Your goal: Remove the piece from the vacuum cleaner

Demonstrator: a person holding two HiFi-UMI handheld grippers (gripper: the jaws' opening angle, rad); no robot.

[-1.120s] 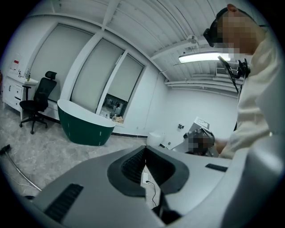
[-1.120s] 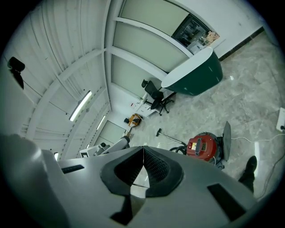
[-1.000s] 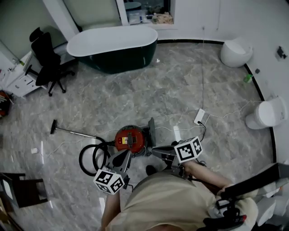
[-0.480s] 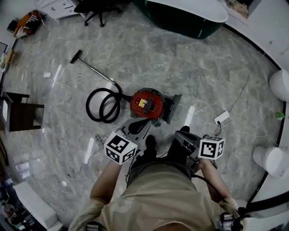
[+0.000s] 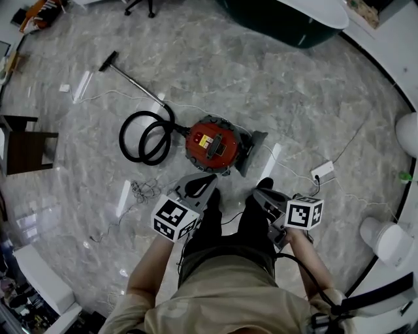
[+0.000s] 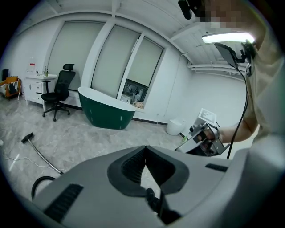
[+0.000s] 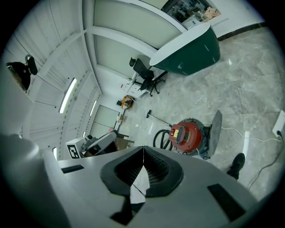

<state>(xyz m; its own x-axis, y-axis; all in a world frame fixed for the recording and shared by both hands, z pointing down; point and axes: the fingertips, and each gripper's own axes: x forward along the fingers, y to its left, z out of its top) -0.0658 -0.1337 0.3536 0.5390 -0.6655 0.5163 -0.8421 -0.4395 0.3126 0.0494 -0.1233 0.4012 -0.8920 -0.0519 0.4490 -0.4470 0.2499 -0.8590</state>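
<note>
The red vacuum cleaner (image 5: 212,145) stands on the marble floor just ahead of the person's feet, also in the right gripper view as the vacuum (image 7: 187,133). A flat grey piece (image 5: 251,152) leans upright against its right side. Its black hose (image 5: 145,137) lies coiled to the left, and the wand with its floor brush (image 5: 130,81) runs off to the far left. My left gripper (image 5: 208,179) hangs shut and empty above the floor near the vacuum's front. My right gripper (image 5: 257,192) is shut on nothing too, a little right of it. Neither touches the vacuum.
A dark green bathtub (image 5: 287,19) stands at the far side. A white power strip (image 5: 323,171) with its cable lies to the right of the vacuum. Loose cable (image 5: 140,192) trails at the left, near a dark stool (image 5: 26,147). White toilets (image 5: 385,238) stand along the right wall.
The head view has swung and tipped down, so the vacuum now sits higher and more central in it. Both grippers stay shut and low in front of the person.
</note>
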